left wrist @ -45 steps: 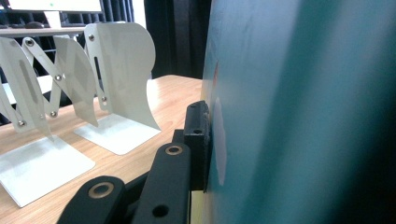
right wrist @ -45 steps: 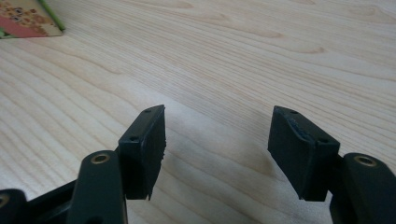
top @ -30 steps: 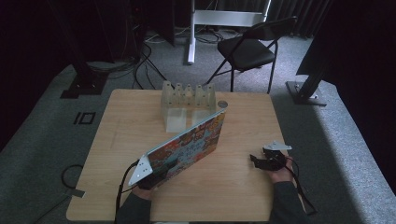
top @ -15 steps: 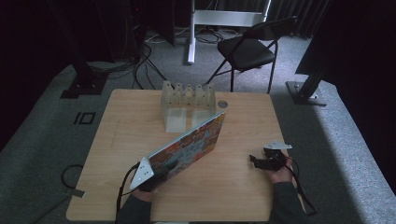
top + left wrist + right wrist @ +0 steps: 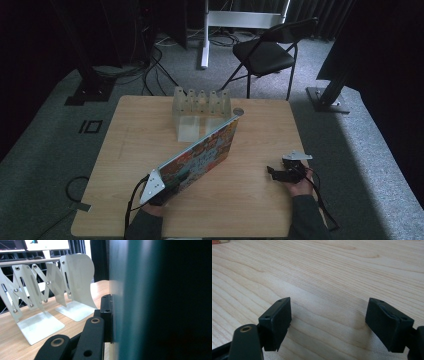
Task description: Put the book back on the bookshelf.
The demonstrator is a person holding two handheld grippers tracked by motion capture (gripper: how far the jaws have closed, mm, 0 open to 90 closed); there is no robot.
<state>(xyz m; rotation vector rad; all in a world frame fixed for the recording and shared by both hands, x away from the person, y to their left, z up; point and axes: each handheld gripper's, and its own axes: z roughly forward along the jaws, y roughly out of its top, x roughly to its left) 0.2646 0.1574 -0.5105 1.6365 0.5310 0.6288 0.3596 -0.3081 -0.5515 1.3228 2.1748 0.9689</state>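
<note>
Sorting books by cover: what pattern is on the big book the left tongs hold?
A busy multicoloured patchwork, mostly orange, blue and yellow, on the book; the high view shows it best.

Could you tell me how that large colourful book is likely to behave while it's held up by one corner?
The book looks stiff: it stays flat while tilted. Being large and gripped at one end by the left gripper, it probably pulls hard and may slip. Released, it would likely fall flat on the table.

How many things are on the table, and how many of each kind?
Books: 1, a colourful book held up on edge by the left hand-held gripper
Racks: 1, a white folding metal book rack
Small round grey things: 1, by the rack's right end, too small to tell what it is
Total: 3
</note>
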